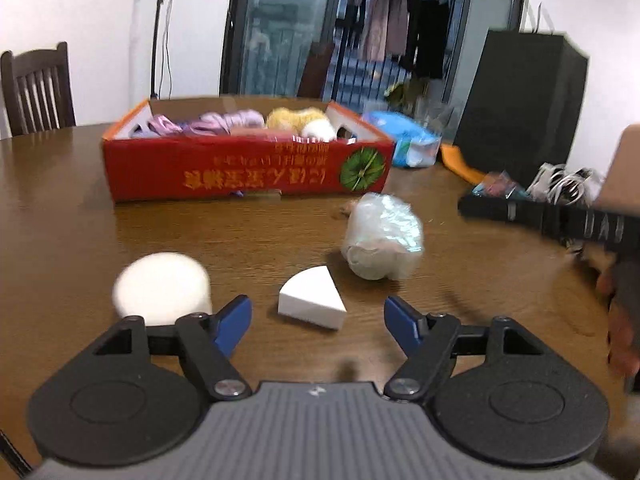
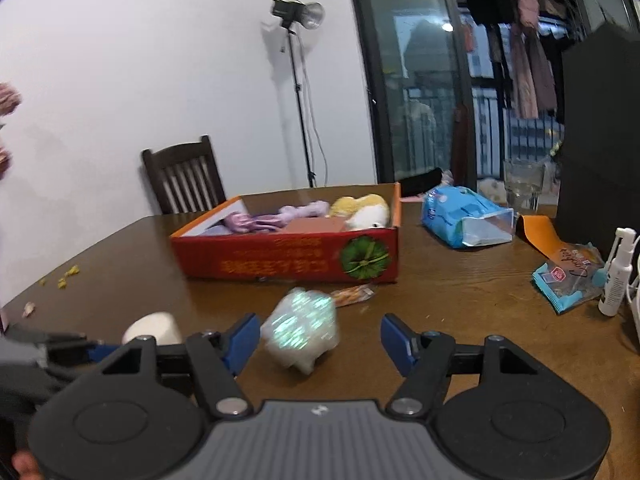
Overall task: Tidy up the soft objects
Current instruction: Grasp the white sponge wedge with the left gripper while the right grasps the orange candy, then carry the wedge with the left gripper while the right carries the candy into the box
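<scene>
A red cardboard box [image 1: 248, 172] [image 2: 288, 256] at the back of the wooden table holds purple, yellow and white soft things. In front of it lie a white wedge-shaped sponge [image 1: 312, 302], a white fluffy roll [image 1: 162, 294] [image 2: 154, 330] and a plastic-wrapped white bundle [image 1: 382, 242] [image 2: 300, 330]. My left gripper [image 1: 318, 320] stands open, the wedge sponge lying just ahead between its blue fingertips, untouched. My right gripper [image 2: 316, 342] is open too, with the wrapped bundle between its fingertips, no pad pressing on it. The right gripper also shows blurred at the right edge of the left wrist view.
A blue tissue pack [image 2: 466, 218] [image 1: 404, 142], a black box [image 1: 520, 108], snack wrappers [image 2: 568, 280], a white spray bottle [image 2: 618, 276] and a glass [image 2: 524, 186] crowd the table's right side. A dark chair [image 2: 184, 178] stands behind the table. Crumbs [image 2: 66, 274] lie at the left.
</scene>
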